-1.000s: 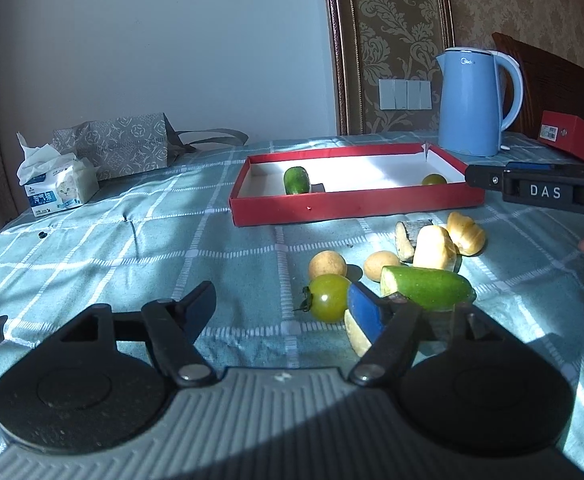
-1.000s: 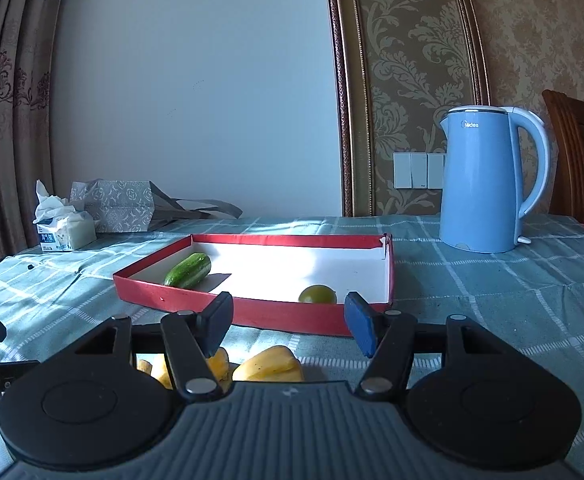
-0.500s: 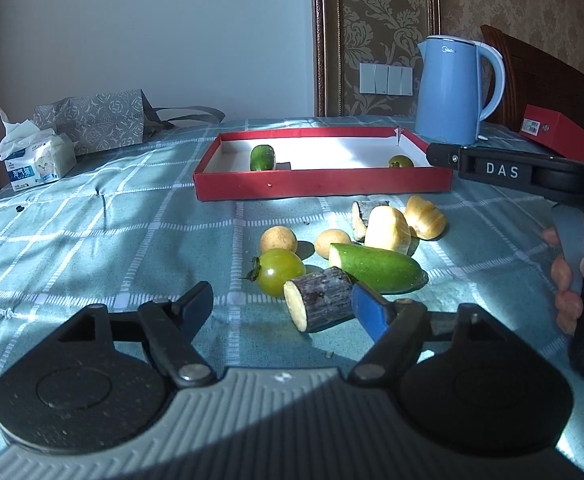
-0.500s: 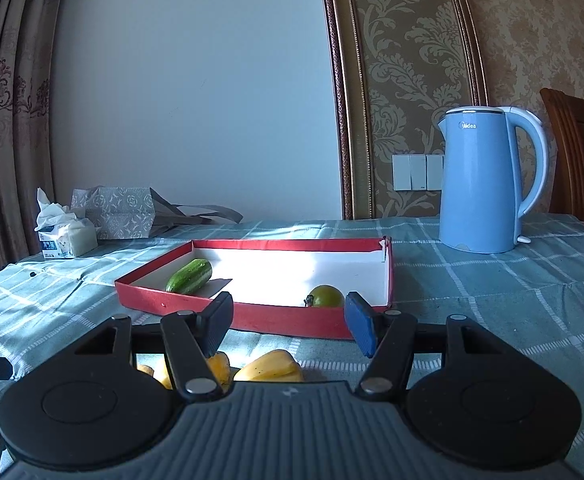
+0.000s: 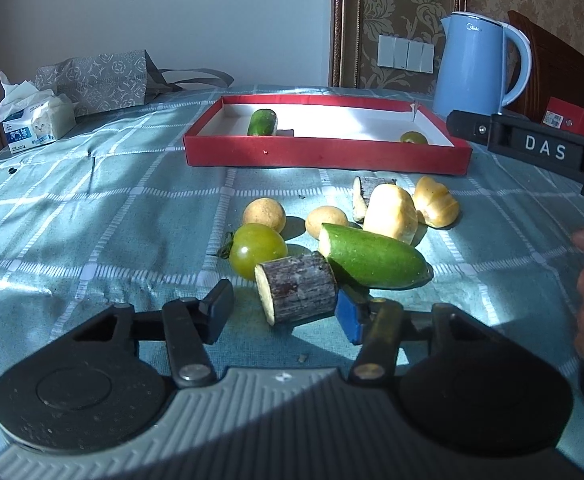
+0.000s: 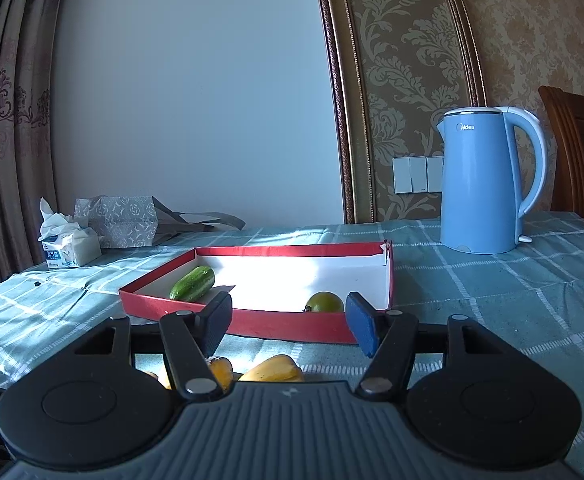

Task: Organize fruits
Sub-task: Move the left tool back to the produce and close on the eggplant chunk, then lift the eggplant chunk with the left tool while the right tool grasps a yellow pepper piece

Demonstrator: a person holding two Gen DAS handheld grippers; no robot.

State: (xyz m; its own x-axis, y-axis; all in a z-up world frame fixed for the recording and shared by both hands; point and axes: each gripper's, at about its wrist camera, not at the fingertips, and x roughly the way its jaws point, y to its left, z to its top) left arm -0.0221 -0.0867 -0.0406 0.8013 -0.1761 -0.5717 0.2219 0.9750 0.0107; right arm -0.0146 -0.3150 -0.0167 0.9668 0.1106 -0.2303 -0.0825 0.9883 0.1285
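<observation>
The left gripper [image 5: 284, 312] is closing its fingers around a bark-skinned stub [image 5: 298, 286], not yet pinched; squaring on its sides looks wise. The right gripper [image 6: 288, 320] is hanging half-open, empty.

I see hard sunlight glaring in the red tray [image 5: 324, 154], long shadows leftward, fisheye edges bending

The left gripper [image 5: 284, 312] angled down toward the table, its jaws closing, the blue pad touching a cut piece between them. The right gripper [image 6: 288, 320] was held nearly level, jaws parted and empty.
</observation>
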